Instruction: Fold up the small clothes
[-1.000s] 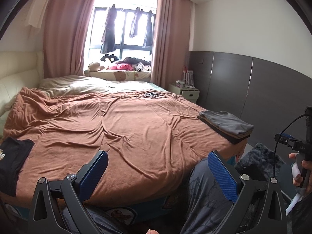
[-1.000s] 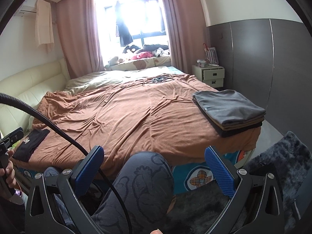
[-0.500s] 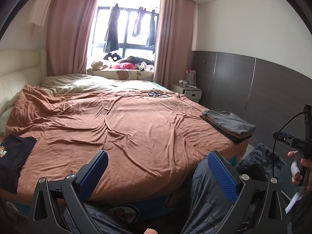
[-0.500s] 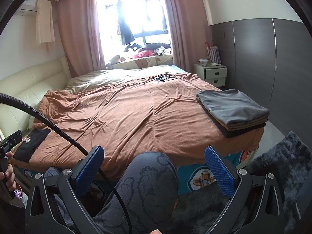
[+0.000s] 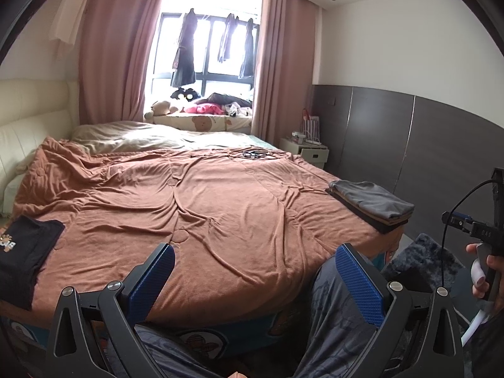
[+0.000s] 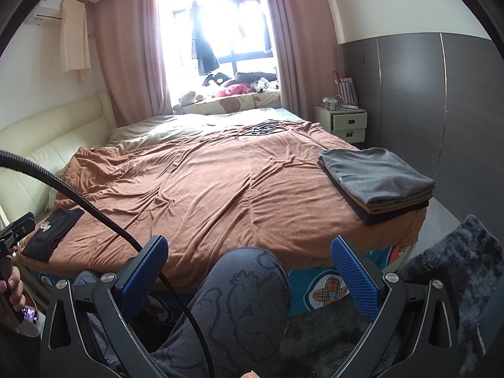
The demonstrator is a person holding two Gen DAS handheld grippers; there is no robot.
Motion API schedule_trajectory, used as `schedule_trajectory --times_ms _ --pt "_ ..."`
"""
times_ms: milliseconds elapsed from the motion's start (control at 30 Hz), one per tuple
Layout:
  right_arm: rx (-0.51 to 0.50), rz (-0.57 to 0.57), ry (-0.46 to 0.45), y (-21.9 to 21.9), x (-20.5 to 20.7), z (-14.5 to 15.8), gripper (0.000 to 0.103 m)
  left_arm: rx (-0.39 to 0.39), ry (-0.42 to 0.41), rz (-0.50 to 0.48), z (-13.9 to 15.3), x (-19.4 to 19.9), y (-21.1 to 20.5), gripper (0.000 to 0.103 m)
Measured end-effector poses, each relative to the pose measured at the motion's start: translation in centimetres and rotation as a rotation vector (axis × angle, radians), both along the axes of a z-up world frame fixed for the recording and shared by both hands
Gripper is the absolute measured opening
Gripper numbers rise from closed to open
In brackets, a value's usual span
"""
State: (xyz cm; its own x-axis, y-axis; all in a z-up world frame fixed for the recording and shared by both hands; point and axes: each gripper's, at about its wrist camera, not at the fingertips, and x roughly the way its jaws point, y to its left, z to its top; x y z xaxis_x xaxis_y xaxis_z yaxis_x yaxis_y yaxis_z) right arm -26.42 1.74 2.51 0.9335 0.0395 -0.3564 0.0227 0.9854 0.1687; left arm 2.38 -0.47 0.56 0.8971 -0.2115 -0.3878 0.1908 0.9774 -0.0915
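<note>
A stack of folded clothes (image 5: 373, 206) (image 6: 376, 181), grey on top, rests at the right near corner of the brown bed cover (image 5: 204, 208) (image 6: 220, 189). A folded black garment with a small print (image 5: 23, 252) (image 6: 53, 231) lies at the left near edge. My left gripper (image 5: 255, 280) is open and empty, held off the bed's foot above a knee in patterned grey trousers. My right gripper (image 6: 249, 274) is open and empty too, over the other knee (image 6: 239, 289).
A dark shaggy rug (image 6: 453, 267) lies on the floor at right. A white nightstand (image 6: 346, 124) stands by the grey wall panels. Cables (image 6: 264, 129) lie at the bed's far end. A black hose (image 6: 94, 214) arcs across the right wrist view.
Both grippers have lifted and tilted up slightly, so the bed sits a little lower in view. Both stay open; nothing on the bed has moved.
</note>
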Motion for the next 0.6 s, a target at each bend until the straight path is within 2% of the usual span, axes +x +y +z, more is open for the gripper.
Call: schedule_trajectory --times_ms 600 --pt "0.007 -0.001 0.002 -0.03 -0.29 -0.26 0.103 0.004 -0.001 0.002 -0.07 -0.17 -0.03 0.103"
